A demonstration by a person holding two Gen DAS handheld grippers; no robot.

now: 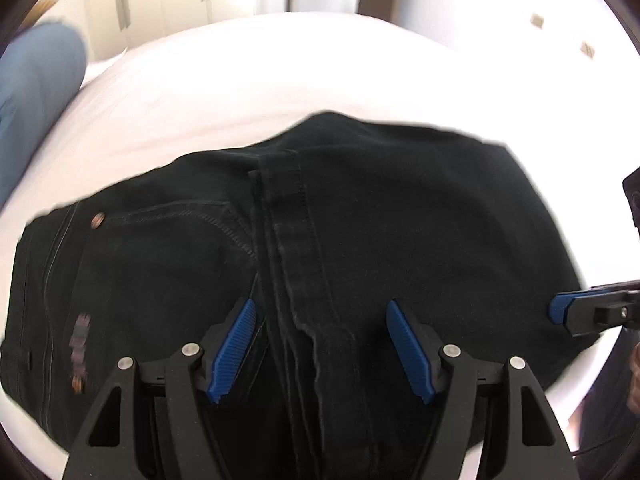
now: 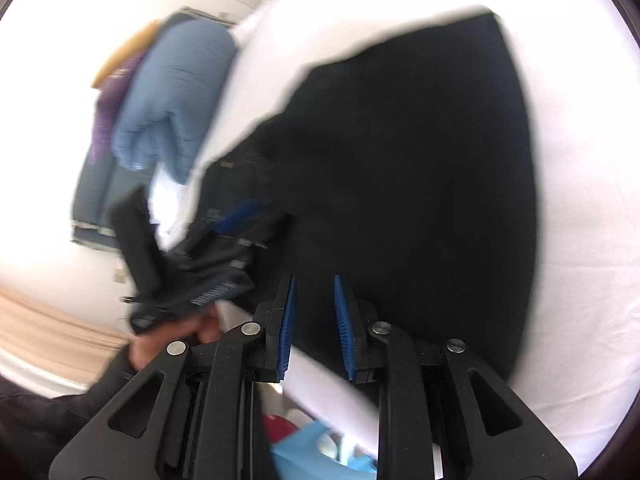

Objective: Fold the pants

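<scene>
Left wrist: black jeans (image 1: 360, 220) folded on white bed (image 1: 240, 80); left gripper (image 1: 320, 350) wide, astride seam. Right gripper (image 2: 315, 328) narrow, empty. We press flat, align edges.

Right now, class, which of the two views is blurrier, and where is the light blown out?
Right wrist view: heavily motion-smeared, black pants a featureless dark mass. Left wrist view: sharper, pants seams readable, edges soft. Both: white bedsheet overexposed, fisheye bending.
</scene>
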